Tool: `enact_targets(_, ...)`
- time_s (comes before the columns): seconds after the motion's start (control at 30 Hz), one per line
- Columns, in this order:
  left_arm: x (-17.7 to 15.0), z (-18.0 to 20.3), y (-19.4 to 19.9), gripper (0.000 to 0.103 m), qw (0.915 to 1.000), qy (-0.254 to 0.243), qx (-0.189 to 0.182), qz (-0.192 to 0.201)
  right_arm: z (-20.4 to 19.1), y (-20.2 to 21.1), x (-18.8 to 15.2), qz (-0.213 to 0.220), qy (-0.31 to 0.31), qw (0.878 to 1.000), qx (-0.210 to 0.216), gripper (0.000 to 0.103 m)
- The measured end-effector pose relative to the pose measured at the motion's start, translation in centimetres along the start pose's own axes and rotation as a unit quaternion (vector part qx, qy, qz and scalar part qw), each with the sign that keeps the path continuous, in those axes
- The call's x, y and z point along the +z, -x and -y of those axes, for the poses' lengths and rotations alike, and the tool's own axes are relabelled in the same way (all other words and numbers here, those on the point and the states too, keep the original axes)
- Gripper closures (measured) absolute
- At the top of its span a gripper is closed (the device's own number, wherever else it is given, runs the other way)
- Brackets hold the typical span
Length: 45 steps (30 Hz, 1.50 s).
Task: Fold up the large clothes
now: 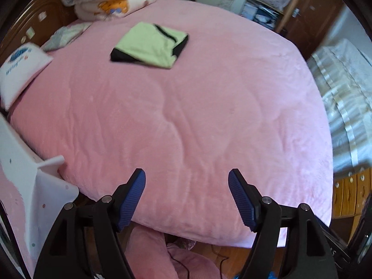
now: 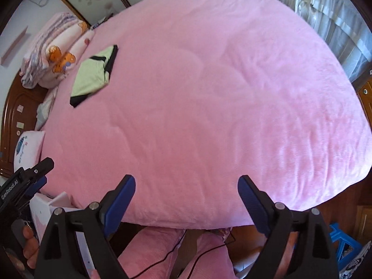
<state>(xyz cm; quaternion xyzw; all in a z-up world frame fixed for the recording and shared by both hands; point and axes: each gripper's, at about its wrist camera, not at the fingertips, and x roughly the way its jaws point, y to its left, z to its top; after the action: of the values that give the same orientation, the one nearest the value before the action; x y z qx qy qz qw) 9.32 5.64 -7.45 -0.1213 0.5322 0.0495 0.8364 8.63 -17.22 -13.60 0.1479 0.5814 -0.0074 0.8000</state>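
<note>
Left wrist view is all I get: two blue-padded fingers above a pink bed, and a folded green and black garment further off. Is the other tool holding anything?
Observer: No. The right gripper is open above the pink bedspread, with nothing between its fingers.
Operator: And who carries the tool I'm looking through?
Observer: A person. In the right wrist view a hand is wrapped around the handle of the left gripper, at the lower left edge of the picture.
</note>
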Motion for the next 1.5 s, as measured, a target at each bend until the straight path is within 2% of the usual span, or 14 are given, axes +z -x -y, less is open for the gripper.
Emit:
enact_targets(0.13,0.0,3.9,4.7,0.031,0.9971,-0.067,-0.003,0.036,0.0,4.3,0.3,0.025,0.012,0.999,-0.037,0.011)
enact_targets(0.3,-1.5,6.8,9.0,0.027,0.9931,-0.093,0.008,0.071,0.4,8.7,-0.2,0.036,0.028,0.998,-0.047,0.011)
enact_targets(0.4,-2.1,8.3,11.1,0.024,0.9888,-0.111,0.024,0.097,0.0,10.8,-0.5,0.060,0.047,0.995,-0.058,0.011)
enact_targets(0.5,-2.2,9.0,12.0,0.019,0.9877,-0.110,0.020,0.109,-0.3,12.9,-1.0,0.058,0.058,0.996,-0.040,0.011)
enact_targets(0.6,-2.7,9.1,11.7,0.013,0.9885,-0.107,0.018,0.106,-1.1,14.2,-1.4,0.089,0.076,0.992,-0.050,0.011)
enact_targets(0.7,-3.1,9.2,10.6,0.013,0.9916,-0.101,0.017,0.079,-1.9,14.2,-1.7,0.123,0.089,0.988,-0.041,0.010)
enact_targets(0.87,-3.6,8.2,8.7,0.012,0.9943,-0.091,0.020,0.051,-3.2,12.3,-2.0,0.087,0.125,0.988,-0.038,0.010)
enact_targets(0.97,-3.7,7.8,8.6,0.001,0.9943,-0.090,0.024,0.053,-3.4,12.2,-2.0,0.084,0.131,0.987,-0.040,0.008)
enact_targets(1.03,-3.7,7.5,9.0,0.001,0.9937,-0.091,0.023,0.060,-3.6,12.1,-2.2,0.081,0.133,0.987,-0.039,0.000)
enact_targets(1.27,-4.3,7.8,8.6,0.001,0.9934,-0.099,0.032,0.048,-3.7,12.0,-2.6,0.080,0.134,0.987,-0.045,0.000)
enact_targets(1.5,-4.5,8.0,8.8,0.001,0.9913,-0.115,0.036,0.052,-3.9,12.2,-2.8,0.077,0.136,0.987,-0.044,0.000)
